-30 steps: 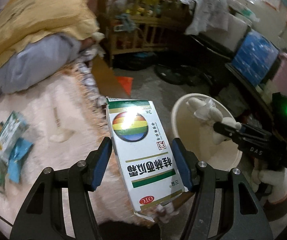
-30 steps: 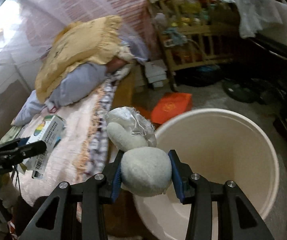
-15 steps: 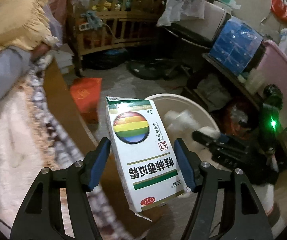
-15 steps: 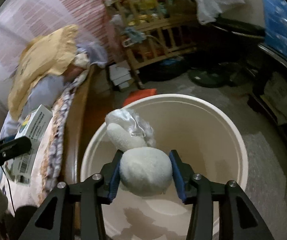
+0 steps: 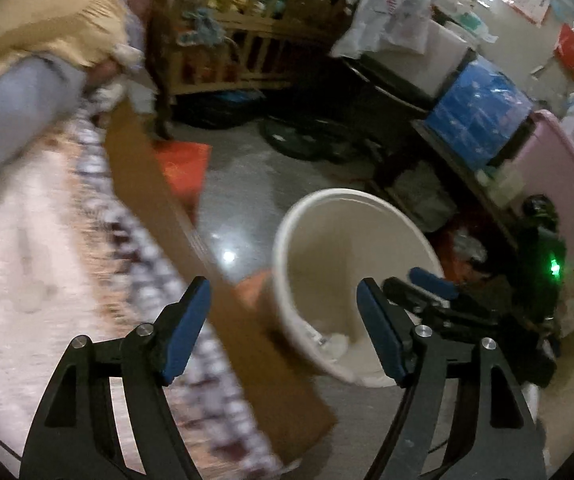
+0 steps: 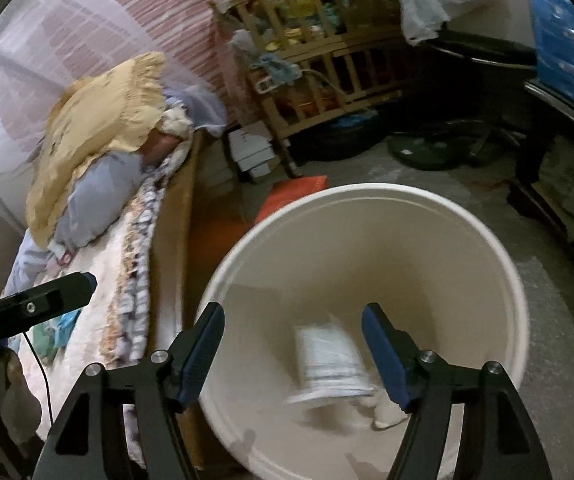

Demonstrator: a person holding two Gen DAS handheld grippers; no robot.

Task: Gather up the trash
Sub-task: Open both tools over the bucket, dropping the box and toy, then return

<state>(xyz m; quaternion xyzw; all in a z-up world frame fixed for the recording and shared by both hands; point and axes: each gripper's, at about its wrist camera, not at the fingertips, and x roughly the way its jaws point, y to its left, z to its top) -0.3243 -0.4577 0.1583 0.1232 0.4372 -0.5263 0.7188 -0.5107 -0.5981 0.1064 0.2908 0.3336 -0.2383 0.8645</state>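
Observation:
The white bucket [image 6: 367,200] stands on the floor beside the bed. Inside it lies the white medicine box [image 6: 327,360], blurred, with a small pale wad [image 6: 387,412] next to it. My right gripper [image 6: 293,316] hangs over the bucket's mouth, its jaws opening with nothing between them. My left gripper [image 5: 283,292] hovers by the bucket [image 5: 287,280] at the bed's edge, its jaws also opening and bare. A pale scrap [image 5: 335,342] shows at the bucket's bottom. One right finger [image 5: 431,282] reaches over the far rim.
The bed [image 6: 99,280] with a pink blanket, yellow pillow [image 6: 99,120] and teal wrappers [image 6: 53,332] fills the left. Its wooden side board [image 5: 147,184] runs past the bucket. A red bag [image 5: 183,164], wooden crib [image 6: 319,60] and cluttered shelves [image 5: 479,120] ring the floor.
The medicine box has left my left gripper and the white bundle has left my right gripper; both now lie in the bucket. Both pairs of jaws have spread wider.

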